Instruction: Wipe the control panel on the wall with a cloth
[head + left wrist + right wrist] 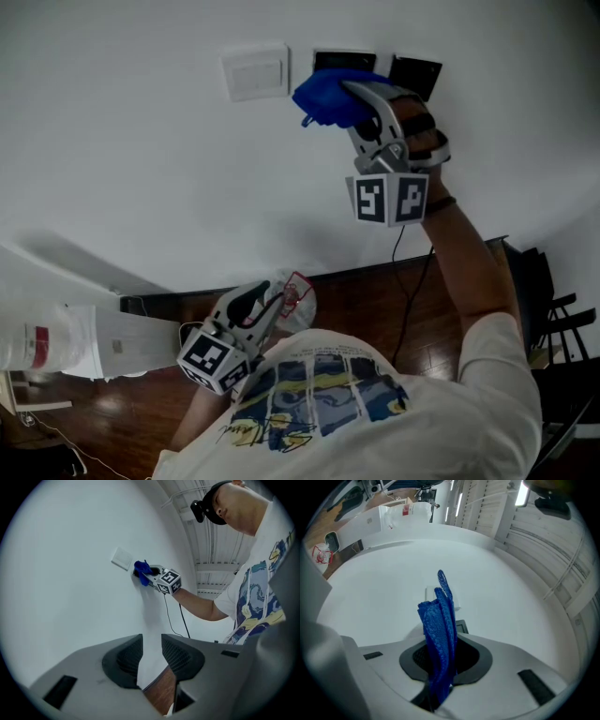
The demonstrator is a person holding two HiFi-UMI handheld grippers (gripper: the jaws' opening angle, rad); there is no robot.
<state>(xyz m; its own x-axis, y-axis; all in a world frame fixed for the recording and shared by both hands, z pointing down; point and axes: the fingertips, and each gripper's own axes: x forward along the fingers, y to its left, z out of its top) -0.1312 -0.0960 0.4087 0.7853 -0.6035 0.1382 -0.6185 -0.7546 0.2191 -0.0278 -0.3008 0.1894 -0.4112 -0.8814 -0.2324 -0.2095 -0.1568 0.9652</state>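
Note:
High on the white wall, a black control panel (pixel 339 59) sits between a white switch plate (pixel 255 72) and a second black panel (pixel 415 75). My right gripper (pixel 352 96) is shut on a blue cloth (pixel 328 97), which lies against the lower part of the first panel. In the right gripper view the cloth (pixel 439 630) stands pinched between the jaws of that gripper (pixel 440 657), hiding most of the panel (pixel 461 626). My left gripper (pixel 265 302) hangs low by the person's chest. Its jaws (pixel 151 657) stand a little apart, with nothing between them.
A black cable (pixel 405 281) drops from the panels to a dark baseboard (pixel 375 272). A red-and-white plastic bag (pixel 298 292) lies on the wooden floor below. A white unit (pixel 66 342) stands at the left and black chairs (pixel 553 309) at the right.

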